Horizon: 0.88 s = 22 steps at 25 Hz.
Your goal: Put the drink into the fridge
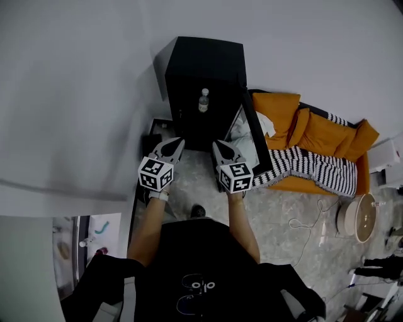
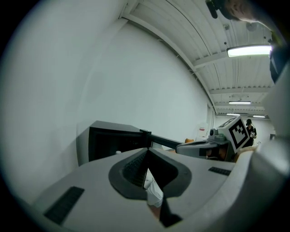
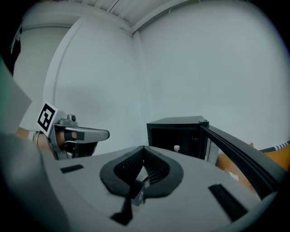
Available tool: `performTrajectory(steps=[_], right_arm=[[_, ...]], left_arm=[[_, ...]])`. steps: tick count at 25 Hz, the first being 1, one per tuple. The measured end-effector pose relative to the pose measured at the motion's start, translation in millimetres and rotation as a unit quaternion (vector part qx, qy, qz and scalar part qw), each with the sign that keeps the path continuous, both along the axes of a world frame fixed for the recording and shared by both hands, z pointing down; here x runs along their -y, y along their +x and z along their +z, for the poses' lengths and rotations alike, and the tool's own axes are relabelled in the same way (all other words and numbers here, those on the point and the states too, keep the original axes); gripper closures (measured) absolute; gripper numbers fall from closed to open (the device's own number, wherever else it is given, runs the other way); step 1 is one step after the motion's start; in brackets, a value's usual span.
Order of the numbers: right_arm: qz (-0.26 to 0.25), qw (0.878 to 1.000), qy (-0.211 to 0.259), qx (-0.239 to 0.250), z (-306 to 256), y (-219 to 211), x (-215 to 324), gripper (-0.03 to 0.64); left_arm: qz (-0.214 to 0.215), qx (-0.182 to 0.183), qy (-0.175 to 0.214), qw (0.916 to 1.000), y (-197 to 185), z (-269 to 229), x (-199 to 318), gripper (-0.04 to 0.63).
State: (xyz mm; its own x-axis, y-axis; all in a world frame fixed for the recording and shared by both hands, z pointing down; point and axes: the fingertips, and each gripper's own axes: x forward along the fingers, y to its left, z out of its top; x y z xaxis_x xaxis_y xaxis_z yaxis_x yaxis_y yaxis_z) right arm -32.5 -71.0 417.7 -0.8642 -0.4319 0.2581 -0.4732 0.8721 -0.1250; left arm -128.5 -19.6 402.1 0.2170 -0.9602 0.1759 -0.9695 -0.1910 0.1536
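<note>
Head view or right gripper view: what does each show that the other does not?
Only the head view: the person's torso, the speckled floor and a cable on it. Only the right gripper view: the ribbed inner faces of the right gripper's shut, empty jaws, and the ceiling. Both: the black fridge with its door open, the bottle inside, the left gripper.

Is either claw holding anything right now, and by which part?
Nothing is held: the left claw and the right claw are both shut and empty. The bottle stands in the fridge.

Bottle inside fridge; sofa right of fridge.
</note>
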Motion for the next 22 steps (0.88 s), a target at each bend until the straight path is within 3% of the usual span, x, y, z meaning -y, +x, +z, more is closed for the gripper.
performTrajectory(steps=[22], right_arm=[[-0.027, 1.000, 0.006, 0.001, -1.4, -5.2, -11.0, 0.609]], left_arm=[[-0.009, 0.002, 0.003, 0.9999, 9.8, -0.3, -11.9, 0.589]])
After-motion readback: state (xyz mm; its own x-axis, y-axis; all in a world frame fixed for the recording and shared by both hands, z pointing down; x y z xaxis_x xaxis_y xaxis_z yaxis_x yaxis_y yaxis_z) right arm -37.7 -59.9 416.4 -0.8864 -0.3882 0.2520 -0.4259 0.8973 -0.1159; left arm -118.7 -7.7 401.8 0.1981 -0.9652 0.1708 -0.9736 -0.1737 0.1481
